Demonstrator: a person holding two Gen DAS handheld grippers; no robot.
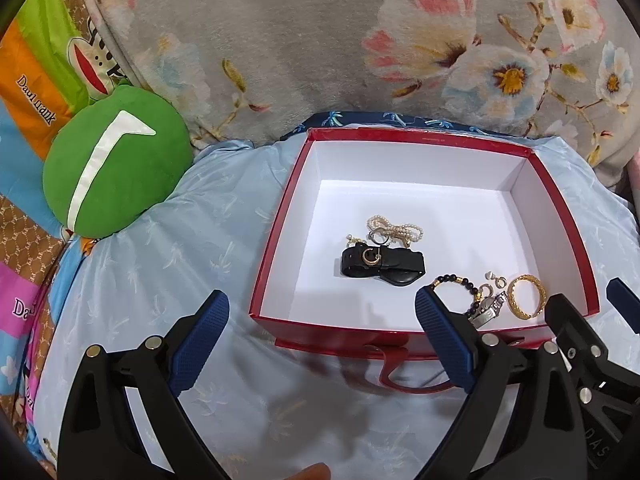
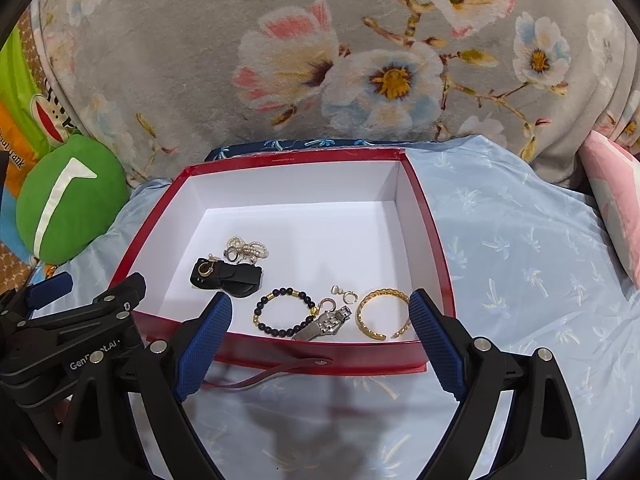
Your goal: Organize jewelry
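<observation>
A red box (image 1: 276,240) (image 2: 434,248) with a white inside lies open on a light blue cloth. Inside it lie a black strap piece (image 1: 382,266) (image 2: 226,276), a pearl bow (image 1: 396,230) (image 2: 246,248), a black-and-gold bead bracelet (image 2: 284,312) (image 1: 460,286), a silver watch (image 2: 324,322) (image 1: 490,312), small earrings (image 2: 346,294) and a gold bangle (image 2: 384,314) (image 1: 526,296). My left gripper (image 1: 322,344) is open just in front of the box's near-left corner, holding nothing. My right gripper (image 2: 320,344) is open over the near wall, empty.
A green plush cushion (image 1: 116,164) (image 2: 68,200) sits to the left of the box. A grey floral blanket (image 1: 320,40) (image 2: 320,52) rises behind it. A pink pillow (image 2: 616,200) lies at the far right. The box's red strap handle (image 2: 276,372) hangs at its front.
</observation>
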